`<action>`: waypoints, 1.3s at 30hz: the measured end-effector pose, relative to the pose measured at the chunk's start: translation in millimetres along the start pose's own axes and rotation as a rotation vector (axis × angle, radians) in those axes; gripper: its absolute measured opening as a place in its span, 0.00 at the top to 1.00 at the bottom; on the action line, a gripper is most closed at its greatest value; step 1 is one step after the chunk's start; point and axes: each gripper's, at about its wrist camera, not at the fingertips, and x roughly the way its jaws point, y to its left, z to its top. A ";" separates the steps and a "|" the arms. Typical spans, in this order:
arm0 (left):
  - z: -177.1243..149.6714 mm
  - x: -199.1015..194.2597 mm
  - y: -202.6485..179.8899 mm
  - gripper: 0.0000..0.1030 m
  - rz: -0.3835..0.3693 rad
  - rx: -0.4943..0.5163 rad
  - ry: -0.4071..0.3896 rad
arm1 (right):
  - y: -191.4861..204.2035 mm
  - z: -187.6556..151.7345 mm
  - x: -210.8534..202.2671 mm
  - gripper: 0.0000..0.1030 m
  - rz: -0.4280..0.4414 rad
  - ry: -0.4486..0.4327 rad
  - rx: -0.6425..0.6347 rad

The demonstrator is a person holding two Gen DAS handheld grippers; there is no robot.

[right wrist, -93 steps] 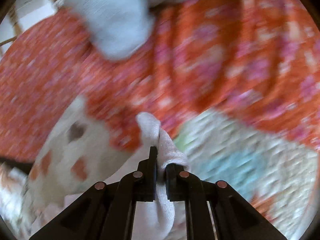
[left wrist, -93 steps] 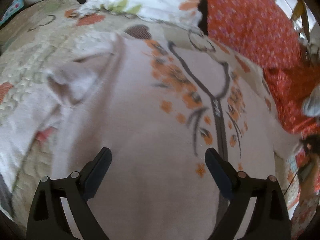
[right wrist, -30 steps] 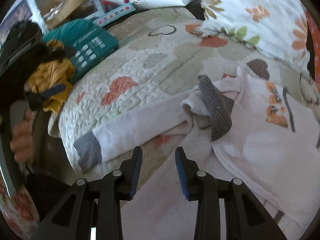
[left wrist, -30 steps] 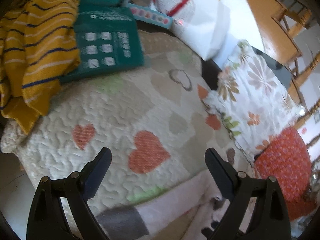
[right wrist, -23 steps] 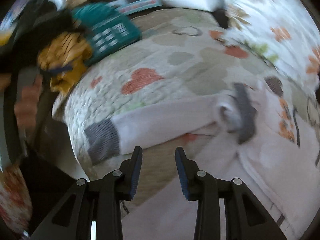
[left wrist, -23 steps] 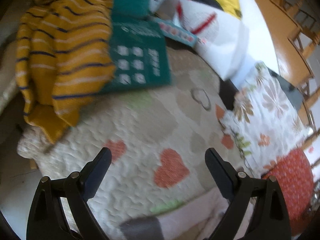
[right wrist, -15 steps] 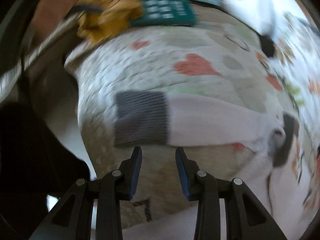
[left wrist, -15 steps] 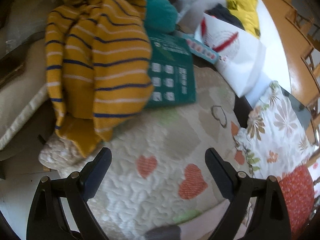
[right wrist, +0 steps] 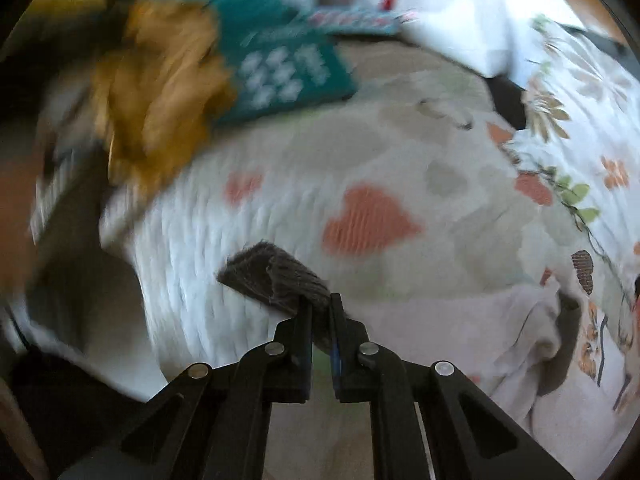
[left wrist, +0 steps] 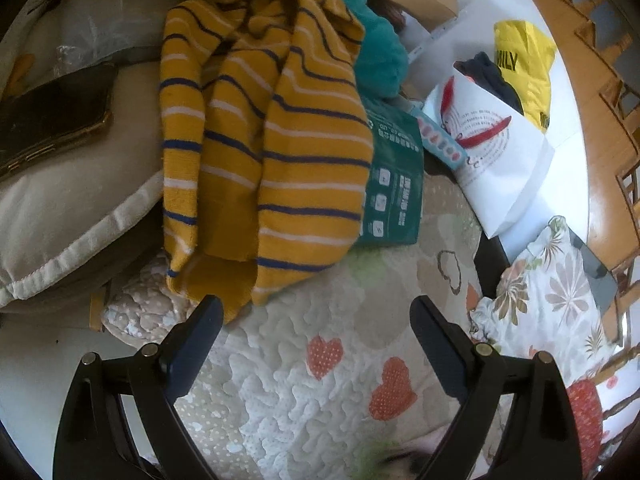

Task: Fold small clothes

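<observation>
My right gripper (right wrist: 321,307) pinches the grey cuff (right wrist: 272,276); my left gripper (left wrist: 316,320) gapes wide, mustard striped sweater (left wrist: 276,128) just ahead.

You are working in a lived-in home, on a bed or sofa spread with a quilted heart-print cover (left wrist: 320,380). Supporting evidence: a floral pillow (left wrist: 552,304), a beige cushion (left wrist: 68,200), a yellow striped sweater (left wrist: 276,152) heaped over a green package (left wrist: 396,192), and a white shopping bag (left wrist: 504,152) alongside. Wooden chair frames (left wrist: 624,120) stand on a wood floor at the right edge.
</observation>
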 end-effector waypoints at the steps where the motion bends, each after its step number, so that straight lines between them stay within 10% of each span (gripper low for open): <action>1: -0.2 0.5 0.5 0.09 -0.002 -0.001 0.003 | -0.7 20.0 -10.6 0.92 0.024 -0.034 0.036; 7: -3.7 8.8 -6.4 0.09 -0.014 0.018 0.040 | -9.7 106.2 -73.4 0.92 0.166 -0.195 0.198; 14: -18.8 16.1 -32.8 0.09 -0.048 0.097 0.080 | -91.9 108.6 -126.8 0.92 0.062 -0.266 0.402; 27: -91.9 30.8 -111.0 0.09 -0.124 0.375 0.196 | -301.0 -133.0 -168.7 0.92 -0.244 -0.146 0.893; 39: -206.2 48.0 -192.2 0.09 -0.218 0.636 0.356 | -378.4 -296.0 -228.8 0.88 -0.566 -0.072 1.042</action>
